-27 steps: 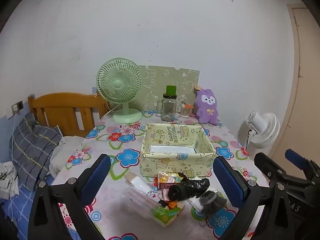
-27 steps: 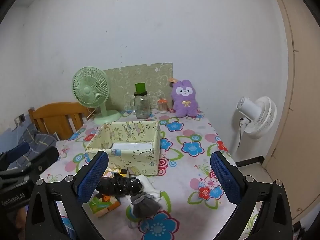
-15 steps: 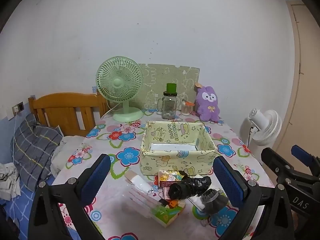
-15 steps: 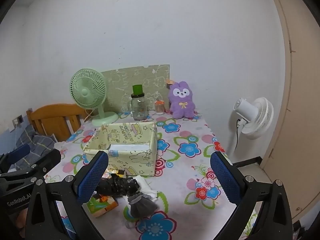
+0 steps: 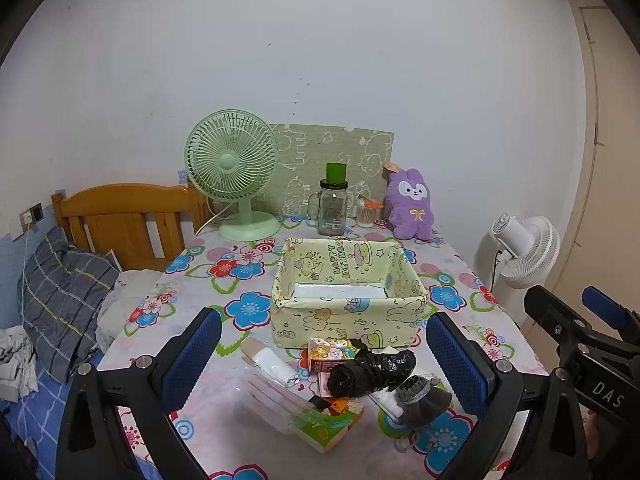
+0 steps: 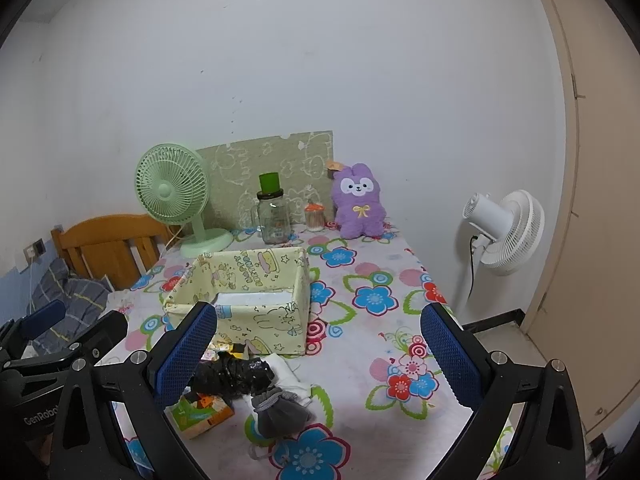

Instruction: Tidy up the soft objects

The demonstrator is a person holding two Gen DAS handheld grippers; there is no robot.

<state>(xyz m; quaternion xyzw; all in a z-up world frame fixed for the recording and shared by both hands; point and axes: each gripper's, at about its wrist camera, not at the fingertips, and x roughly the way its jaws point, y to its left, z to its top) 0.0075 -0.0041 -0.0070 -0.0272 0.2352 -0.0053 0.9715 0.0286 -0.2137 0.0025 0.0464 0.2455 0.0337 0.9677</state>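
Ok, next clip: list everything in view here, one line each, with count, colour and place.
storage box: 1, pale yellow, table centre
black bundle: 1, black, in front of box
grey pouch: 1, grey, near edge
small cartons: several, mixed colours, by the bundle
plush rabbit: 1, purple, table back
desk fan: 1, green, table back
glass jar: 1, clear with green lid, table back
standing fan: 1, white, beside table
table: 1, flowered cloth
left gripper: 1, blue pads, jaws open
right gripper: 1, blue pads, jaws open

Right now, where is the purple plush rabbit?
In both wrist views the purple plush rabbit sits upright at the table's far edge against the wall, right of the cotton swab jar and behind the yellow box.
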